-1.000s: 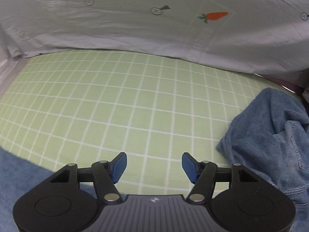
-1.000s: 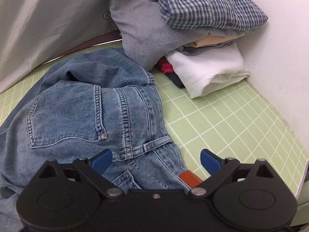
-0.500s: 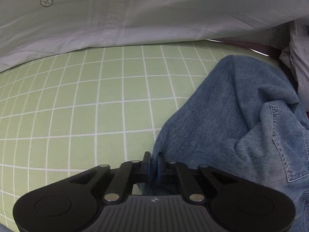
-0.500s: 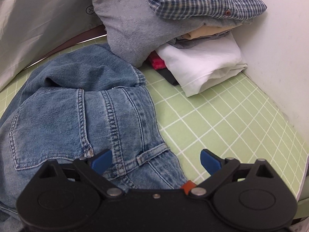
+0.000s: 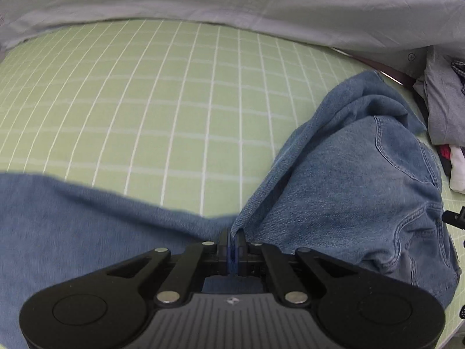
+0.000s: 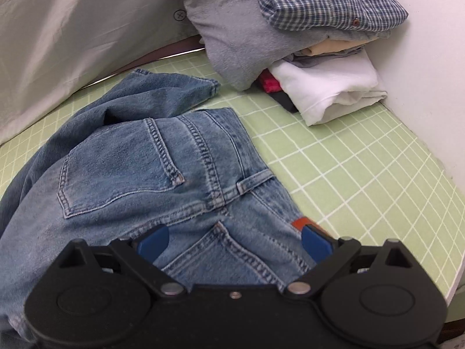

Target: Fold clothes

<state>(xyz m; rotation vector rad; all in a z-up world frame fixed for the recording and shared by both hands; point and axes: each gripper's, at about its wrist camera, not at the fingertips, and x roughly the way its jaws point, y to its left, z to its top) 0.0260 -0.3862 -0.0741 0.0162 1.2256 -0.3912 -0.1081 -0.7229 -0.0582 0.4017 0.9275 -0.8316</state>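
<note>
Blue jeans (image 6: 151, 168) lie crumpled on the green checked mat (image 6: 363, 174), back pockets up, an orange tag (image 6: 299, 222) at the waistband. In the left wrist view the jeans (image 5: 348, 192) spread across the right and lower left. My left gripper (image 5: 232, 242) is shut on a fold of the denim edge and holds it lifted over the mat (image 5: 174, 101). My right gripper (image 6: 234, 242) is open just above the waistband, its blue pads on either side of the lower pocket.
A pile of folded clothes stands at the back right: a checked shirt (image 6: 325, 3) on a grey garment (image 6: 238, 37), a white one (image 6: 331, 87) below. A white wall (image 6: 427, 72) borders the right. A pale sheet (image 5: 232, 3) hangs along the back.
My left gripper closed on the jeans' edge and has pulled it back and left, stretching denim across the lower left. My right gripper stayed open and drew back slightly over the waistband.
</note>
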